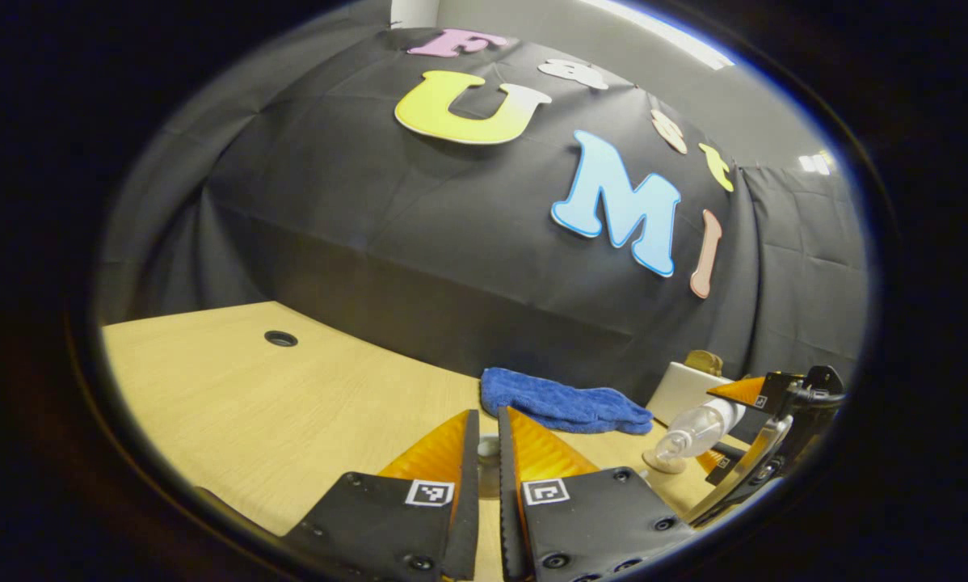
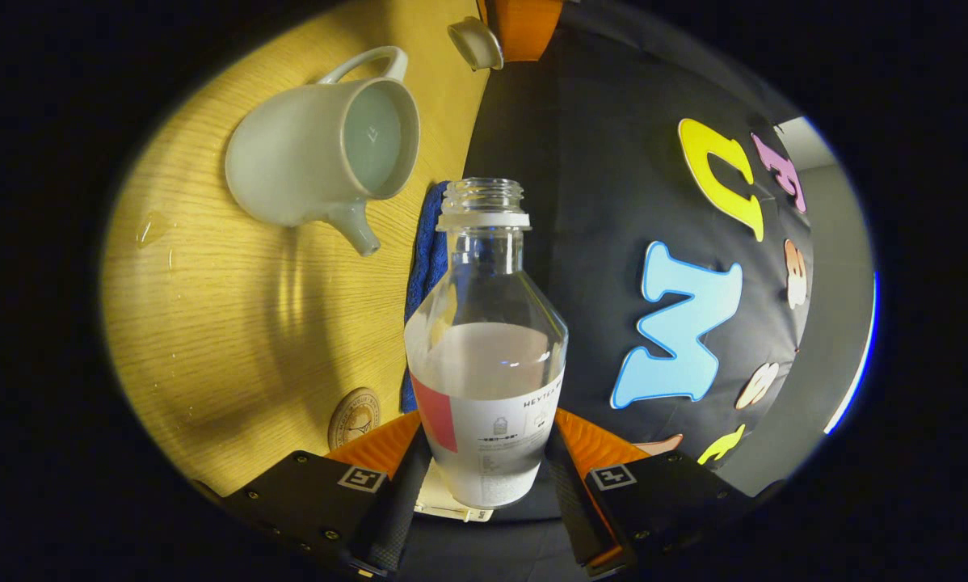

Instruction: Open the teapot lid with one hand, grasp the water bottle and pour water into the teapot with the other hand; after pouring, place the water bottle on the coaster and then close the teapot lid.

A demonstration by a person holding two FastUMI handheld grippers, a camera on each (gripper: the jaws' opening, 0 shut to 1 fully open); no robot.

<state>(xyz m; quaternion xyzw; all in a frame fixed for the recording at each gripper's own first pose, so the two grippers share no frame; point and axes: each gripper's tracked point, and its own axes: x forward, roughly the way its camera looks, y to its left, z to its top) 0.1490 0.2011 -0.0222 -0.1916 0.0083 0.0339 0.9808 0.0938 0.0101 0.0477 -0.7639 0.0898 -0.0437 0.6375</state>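
My right gripper (image 2: 484,440) is shut on the clear water bottle (image 2: 484,347), which is uncapped and roughly half full. Beyond it on the wooden table (image 2: 233,323) stands the pale teapot (image 2: 322,153) with its top open and water inside. The round coaster (image 2: 355,416) lies near my right fingers. My left gripper (image 1: 488,424) is shut on the teapot lid (image 1: 488,465), held above the table. That lid (image 2: 474,40) also shows past the teapot, in the left gripper (image 2: 524,24). Off to the right I see the bottle (image 1: 698,424), the right gripper (image 1: 763,420) and the coaster (image 1: 662,462).
A blue cloth (image 1: 565,400) lies by the back wall, also seen as the cloth (image 2: 427,250) behind the bottle. A white box (image 1: 682,388) stands at the right. The table (image 1: 250,388) has a cable hole (image 1: 280,338). Water drops (image 2: 153,226) sit near the teapot.
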